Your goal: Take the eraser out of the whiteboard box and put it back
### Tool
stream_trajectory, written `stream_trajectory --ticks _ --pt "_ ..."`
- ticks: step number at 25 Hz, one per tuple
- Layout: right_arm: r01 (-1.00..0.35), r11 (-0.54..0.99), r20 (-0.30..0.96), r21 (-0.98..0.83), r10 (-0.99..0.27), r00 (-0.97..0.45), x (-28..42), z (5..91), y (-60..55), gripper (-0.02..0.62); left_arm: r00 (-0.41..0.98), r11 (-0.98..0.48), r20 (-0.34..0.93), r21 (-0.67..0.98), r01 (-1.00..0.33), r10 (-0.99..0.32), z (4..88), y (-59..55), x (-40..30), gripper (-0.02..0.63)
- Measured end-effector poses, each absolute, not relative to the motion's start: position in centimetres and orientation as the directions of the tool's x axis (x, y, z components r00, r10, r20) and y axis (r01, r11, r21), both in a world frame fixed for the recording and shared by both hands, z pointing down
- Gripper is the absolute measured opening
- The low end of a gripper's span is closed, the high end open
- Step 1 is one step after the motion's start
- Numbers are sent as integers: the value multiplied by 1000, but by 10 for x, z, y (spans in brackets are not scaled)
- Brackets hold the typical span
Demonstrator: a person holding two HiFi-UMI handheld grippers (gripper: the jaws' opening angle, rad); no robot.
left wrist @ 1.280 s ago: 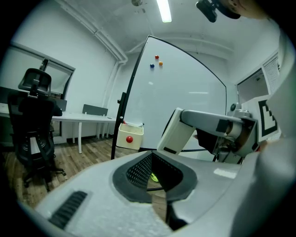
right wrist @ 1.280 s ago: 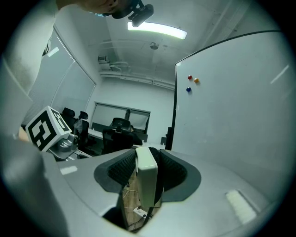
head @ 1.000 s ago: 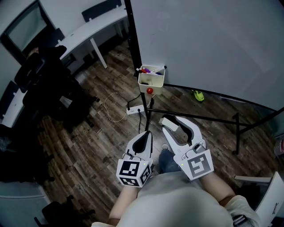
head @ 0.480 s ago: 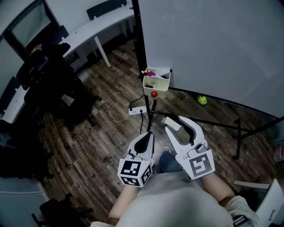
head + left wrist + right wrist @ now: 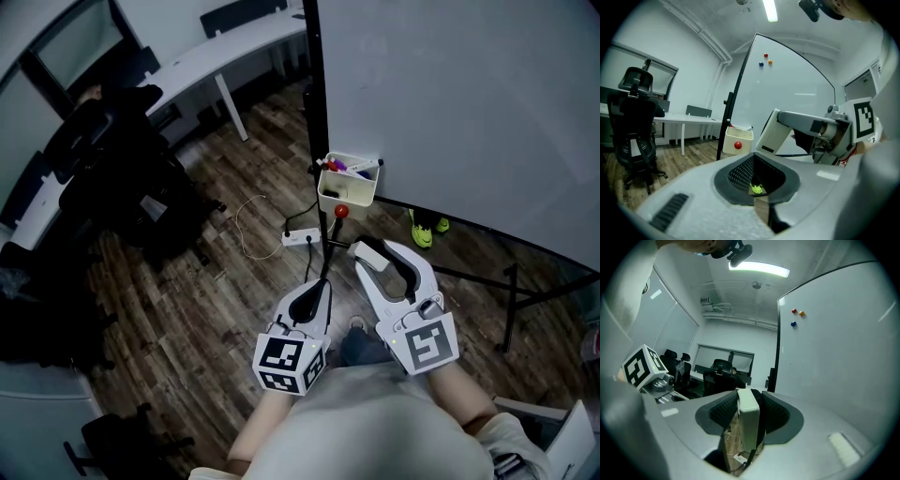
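Observation:
A cream whiteboard box (image 5: 347, 190) hangs on the whiteboard (image 5: 469, 103) frame, with markers inside and a red ball under its front. The same box (image 5: 738, 140) appears ahead in the left gripper view. My right gripper (image 5: 384, 260) is shut on a white eraser (image 5: 367, 254), held level a short way below the box. In the right gripper view the eraser (image 5: 749, 420) stands on edge between the dark pads. My left gripper (image 5: 309, 302) hovers beside it on the left, jaws together with nothing in them.
The whiteboard's black stand legs (image 5: 511, 281) run across the wooden floor. A power strip (image 5: 302, 236) with a cable and green shoes (image 5: 422, 230) lie near the stand. Dark office chairs (image 5: 112, 169) and a white desk (image 5: 216, 56) are at the left.
Both grippers have moved toward the whiteboard box, which now sits closer to them in the head view. The eraser stays gripped in the right jaws.

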State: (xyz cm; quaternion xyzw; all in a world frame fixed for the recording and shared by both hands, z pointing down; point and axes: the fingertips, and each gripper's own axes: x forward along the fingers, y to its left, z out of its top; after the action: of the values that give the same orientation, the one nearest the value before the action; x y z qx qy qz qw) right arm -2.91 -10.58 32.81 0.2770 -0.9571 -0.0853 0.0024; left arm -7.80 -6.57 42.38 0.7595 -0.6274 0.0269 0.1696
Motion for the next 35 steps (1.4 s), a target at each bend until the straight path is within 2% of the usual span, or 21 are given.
stream_trajectory --ticks 16,35 --pt "-510 842 -69 175 -506 -860 -60 320 -166 170 179 -120 261 225 -967 -949 427 -115 -106 2" --pt "-453 868 -40 204 -455 -890 -78 321 -222 170 108 -45 250 245 -968 -962 424 -166 -122 2"
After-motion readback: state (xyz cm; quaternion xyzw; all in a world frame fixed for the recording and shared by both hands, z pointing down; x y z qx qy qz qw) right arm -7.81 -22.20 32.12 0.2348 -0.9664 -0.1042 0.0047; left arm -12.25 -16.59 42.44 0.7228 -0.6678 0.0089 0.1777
